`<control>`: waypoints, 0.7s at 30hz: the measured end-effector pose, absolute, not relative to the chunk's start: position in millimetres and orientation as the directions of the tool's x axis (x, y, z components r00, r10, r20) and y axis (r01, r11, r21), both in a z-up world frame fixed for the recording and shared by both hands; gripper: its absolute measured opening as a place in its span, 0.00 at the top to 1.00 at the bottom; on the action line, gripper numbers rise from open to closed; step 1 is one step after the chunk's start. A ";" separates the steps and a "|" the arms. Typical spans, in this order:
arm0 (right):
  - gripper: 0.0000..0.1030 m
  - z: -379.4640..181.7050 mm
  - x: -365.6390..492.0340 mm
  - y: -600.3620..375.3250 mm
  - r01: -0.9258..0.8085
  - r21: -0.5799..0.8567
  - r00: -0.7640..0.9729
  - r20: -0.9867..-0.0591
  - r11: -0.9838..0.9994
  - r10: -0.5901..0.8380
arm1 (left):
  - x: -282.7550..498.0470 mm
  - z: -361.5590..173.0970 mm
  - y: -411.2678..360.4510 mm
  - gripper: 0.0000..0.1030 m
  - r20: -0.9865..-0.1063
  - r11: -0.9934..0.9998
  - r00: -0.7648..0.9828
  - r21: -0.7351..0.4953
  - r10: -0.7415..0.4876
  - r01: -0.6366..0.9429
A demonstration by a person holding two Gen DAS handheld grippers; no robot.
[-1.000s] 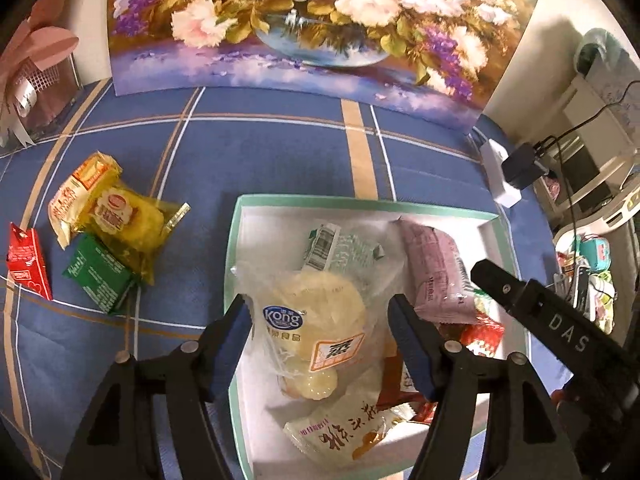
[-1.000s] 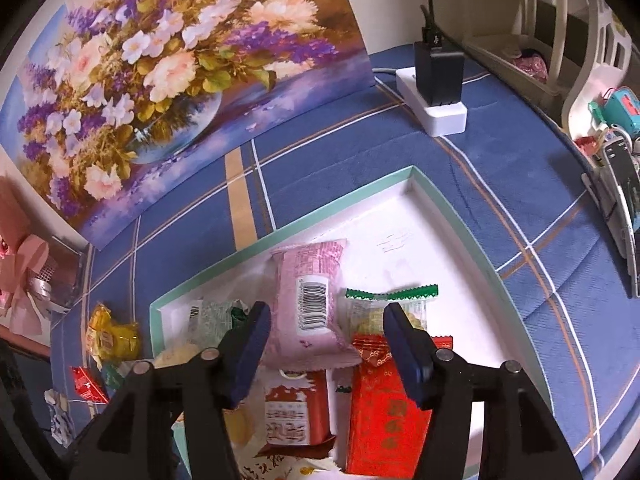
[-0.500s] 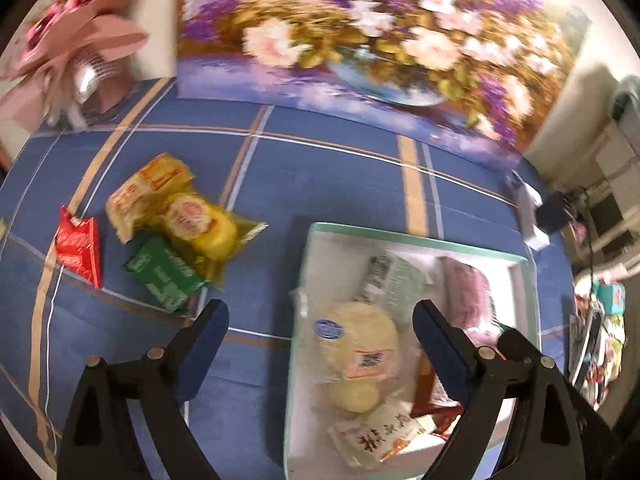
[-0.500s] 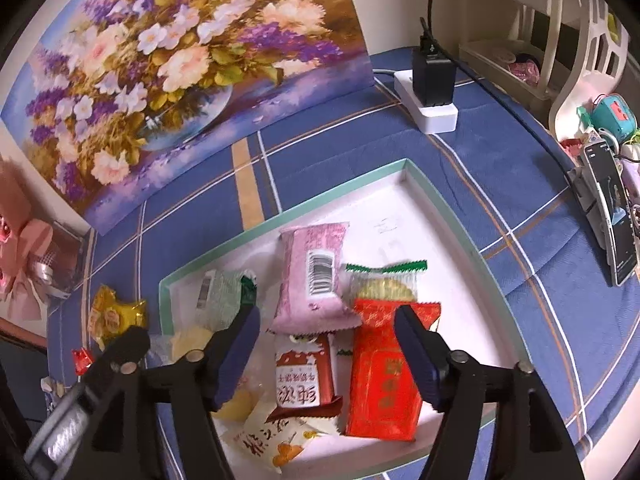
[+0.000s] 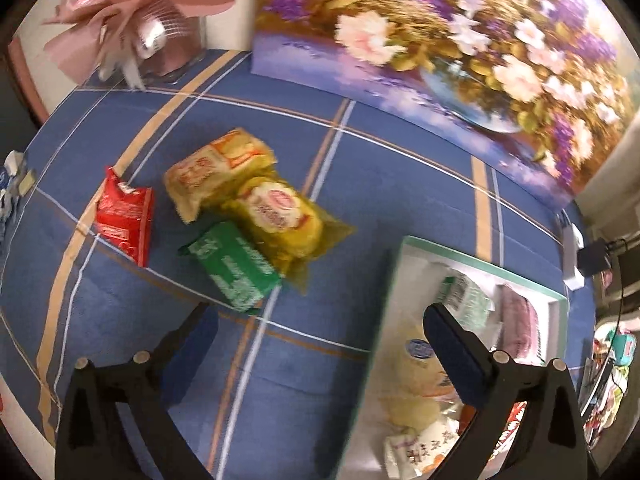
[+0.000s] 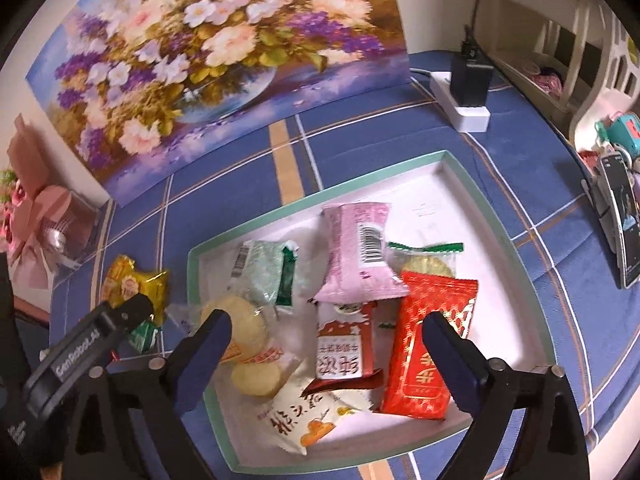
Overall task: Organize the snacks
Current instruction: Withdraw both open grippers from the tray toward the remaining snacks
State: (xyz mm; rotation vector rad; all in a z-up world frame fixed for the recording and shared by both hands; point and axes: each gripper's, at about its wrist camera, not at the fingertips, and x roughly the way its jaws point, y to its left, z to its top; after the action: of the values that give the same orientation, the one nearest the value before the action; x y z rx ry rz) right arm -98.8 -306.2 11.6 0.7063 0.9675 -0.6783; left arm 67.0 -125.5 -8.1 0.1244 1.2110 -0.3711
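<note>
Your left claw (image 5: 320,344), wide open and empty, has the green packet (image 5: 234,268) just ahead-left, long axis slanting right, nearer than your right claw.

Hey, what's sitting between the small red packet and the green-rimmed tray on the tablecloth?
In the left wrist view, three snacks lie between the red packet and the tray: a pale yellow packet, a yellow-wrapped cake and a green packet, bunched together.

place: home — flower painting (image 6: 224,52) | plaid tablecloth (image 5: 400,184) | power strip (image 6: 464,108)
</note>
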 end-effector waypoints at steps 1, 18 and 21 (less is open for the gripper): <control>0.04 12.4 -96.9 -303.7 0.770 0.223 0.408 -0.892 0.598 -0.193 | 70.4 -8.0 -120.2 0.01 -0.931 0.939 0.304 -0.094 -0.200 0.330; 0.00 10.4 -41.3 -242.8 0.641 0.213 0.438 -0.890 0.737 -0.125 | 123.0 14.4 -6.7 0.01 -0.910 0.997 0.414 0.046 0.017 0.060; 0.00 8.6 -30.7 -231.4 0.623 0.211 0.437 -0.893 0.753 -0.112 | 129.2 13.2 13.2 0.01 -0.915 0.999 0.404 0.023 0.011 0.024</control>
State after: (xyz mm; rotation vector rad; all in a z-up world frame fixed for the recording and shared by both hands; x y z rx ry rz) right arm -30.7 -231.4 8.6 0.5715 1.0259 -0.4891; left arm 129.2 13.2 13.2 0.0344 1.1549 -0.0079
